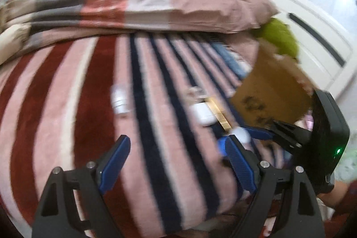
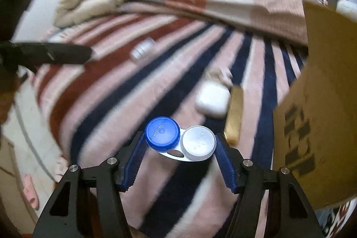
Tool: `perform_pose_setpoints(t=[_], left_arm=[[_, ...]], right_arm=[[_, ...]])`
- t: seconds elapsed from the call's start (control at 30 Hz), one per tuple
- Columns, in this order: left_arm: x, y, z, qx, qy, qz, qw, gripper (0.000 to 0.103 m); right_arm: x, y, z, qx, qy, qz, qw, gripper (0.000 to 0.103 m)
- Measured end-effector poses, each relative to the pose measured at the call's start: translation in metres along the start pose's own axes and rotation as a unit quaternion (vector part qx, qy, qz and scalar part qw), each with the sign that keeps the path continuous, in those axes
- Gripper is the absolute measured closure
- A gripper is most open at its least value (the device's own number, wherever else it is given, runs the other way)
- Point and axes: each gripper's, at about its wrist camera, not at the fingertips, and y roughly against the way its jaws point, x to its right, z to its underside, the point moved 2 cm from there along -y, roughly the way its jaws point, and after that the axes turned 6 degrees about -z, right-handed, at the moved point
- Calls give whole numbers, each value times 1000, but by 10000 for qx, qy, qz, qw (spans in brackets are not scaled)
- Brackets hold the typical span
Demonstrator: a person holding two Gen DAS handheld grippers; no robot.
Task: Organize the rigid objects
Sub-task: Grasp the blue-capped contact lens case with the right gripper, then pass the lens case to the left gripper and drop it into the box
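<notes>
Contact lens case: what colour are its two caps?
One blue, one white, on the contact lens case; right wrist view shows it best.

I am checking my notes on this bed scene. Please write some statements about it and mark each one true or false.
1. The right tool has a contact lens case between its fingers. True.
2. Both caps of the case are blue. False: one is blue, one is white.
3. The left tool grips the white earbud case. False: it is open and empty.
4. A gold bar-shaped object lies beside the earbud case. True.
5. A cardboard box stands on the right of the right wrist view. True.
</notes>
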Motion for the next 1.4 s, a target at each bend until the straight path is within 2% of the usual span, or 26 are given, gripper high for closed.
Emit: perform_pose_setpoints(t=[0.1, 0.17, 0.23, 0.3, 0.4, 0.6, 0.73, 0.87, 0.93, 1.07, 1.1, 1.13, 1.2, 1.23, 1.3, 1.4], left_arm=[[19, 6, -16, -1, -112, 573, 9983, 21], [34, 9, -26, -40, -272, 820, 9963, 35], [48, 11, -37, -86, -457, 856, 9952, 55], [63, 13, -48, -106, -603, 936, 9937, 71], [90, 12, -65, -71, -828, 955, 9920, 74], [145, -8, -97, -196, -1231, 1140, 9856, 74], [191, -39, -121, -499, -1518, 1343, 9780, 74], [222, -73, -137, -944, -1645, 1419, 9715, 74], [233, -92, -140, -1238, -1748, 1364, 9672, 74], [241, -111, -140, -1564, -1844, 1179, 9631, 72], [242, -113, -139, -1591, -1865, 1112, 9631, 64], [241, -112, -139, -1567, -1860, 1046, 9643, 51], [236, -106, -140, -1443, -1792, 1004, 9680, 37], [232, -100, -141, -1363, -1755, 1024, 9696, 36], [221, -89, -144, -1223, -1662, 1017, 9732, 35], [197, -61, -147, -789, -1589, 672, 9818, 34]], right_arm=[[-10, 18, -23, 250, 221, -355, 9988, 45], [-16, 32, -39, 432, 423, -608, 9963, 45], [-20, 40, -50, 530, 561, -694, 9946, 45], [-20, 53, -59, 673, 725, -703, 9926, 45], [-13, 70, -67, 855, 830, -638, 9908, 45], [29, 102, -68, 1048, 668, -355, 9916, 45], [70, 123, -65, 986, 405, -37, 9943, 45], [119, 133, -63, 674, -80, 114, 9976, 45], [144, 130, -62, 359, -339, 99, 9987, 45], [169, 116, -58, -234, -471, 87, 9986, 44], [172, 112, -57, -384, -498, 101, 9980, 44], [174, 110, -54, -483, -525, 116, 9974, 44], [178, 106, -52, -610, -606, 114, 9962, 40], [178, 108, -51, -614, -634, 99, 9961, 35], [177, 110, -51, -573, -654, 75, 9962, 33], [165, 118, -55, -407, -573, 79, 9975, 33]])
